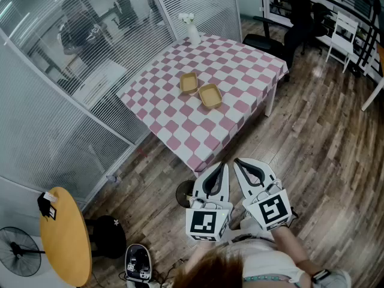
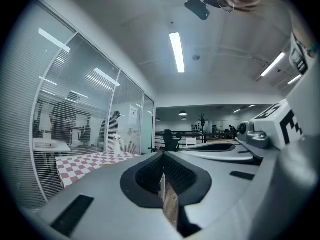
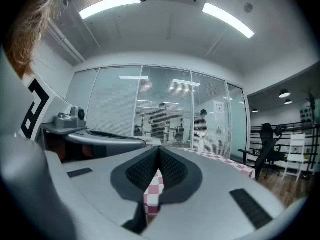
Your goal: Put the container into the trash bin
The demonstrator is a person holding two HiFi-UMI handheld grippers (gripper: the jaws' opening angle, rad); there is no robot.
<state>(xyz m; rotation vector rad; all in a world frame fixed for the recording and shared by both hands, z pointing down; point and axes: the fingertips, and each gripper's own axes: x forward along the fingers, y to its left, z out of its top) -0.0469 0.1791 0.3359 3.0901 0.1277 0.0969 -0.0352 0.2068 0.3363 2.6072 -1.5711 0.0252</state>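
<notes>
Tan container (image 1: 189,83), open, upright, just beside a second container (image 1: 210,95) — mid checkered table (image 1: 240,71)

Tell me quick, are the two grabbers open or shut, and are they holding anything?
Left gripper: shut, holding nothing.
Right gripper: shut, holding nothing.

Left container (image 1: 189,83) and right container (image 1: 210,95) lie adjacent, central on the tabletop (image 1: 252,71). A bottle (image 1: 193,33) occupies its far corner. The trash bin (image 1: 183,194) stands on the floor (image 1: 312,149) by its near corner.
</notes>
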